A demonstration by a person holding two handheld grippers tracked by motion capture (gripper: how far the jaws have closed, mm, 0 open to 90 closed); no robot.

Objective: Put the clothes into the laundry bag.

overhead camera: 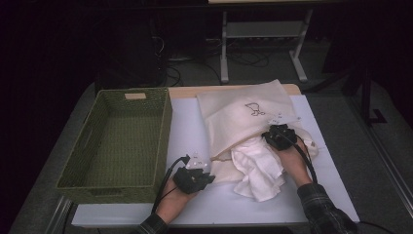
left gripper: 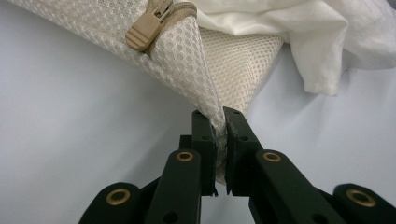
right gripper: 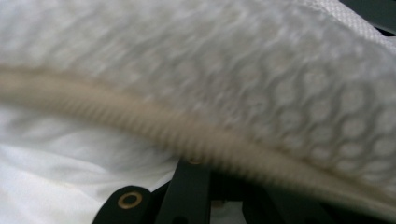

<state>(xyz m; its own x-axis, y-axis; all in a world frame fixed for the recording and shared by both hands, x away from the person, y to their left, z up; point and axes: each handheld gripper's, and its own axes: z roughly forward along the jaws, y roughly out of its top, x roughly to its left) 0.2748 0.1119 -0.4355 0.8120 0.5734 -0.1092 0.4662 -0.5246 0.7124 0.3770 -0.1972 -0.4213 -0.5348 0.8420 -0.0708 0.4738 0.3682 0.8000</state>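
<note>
A cream mesh bag lies on the white table, with a white cloth spilling out of its near opening. My left gripper is shut on the bag's near corner, just below the tan zipper pull. In the high view my left gripper sits at the bag's left corner. My right gripper is at the bag's opening, over the cloth. In the right gripper view the zipper edge and mesh cross over its jaw tips and hide them, with white cloth beneath.
A green woven basket stands empty on the left half of the table, close to my left hand. The table's front edge runs just below both wrists. A desk frame stands on the floor beyond the table.
</note>
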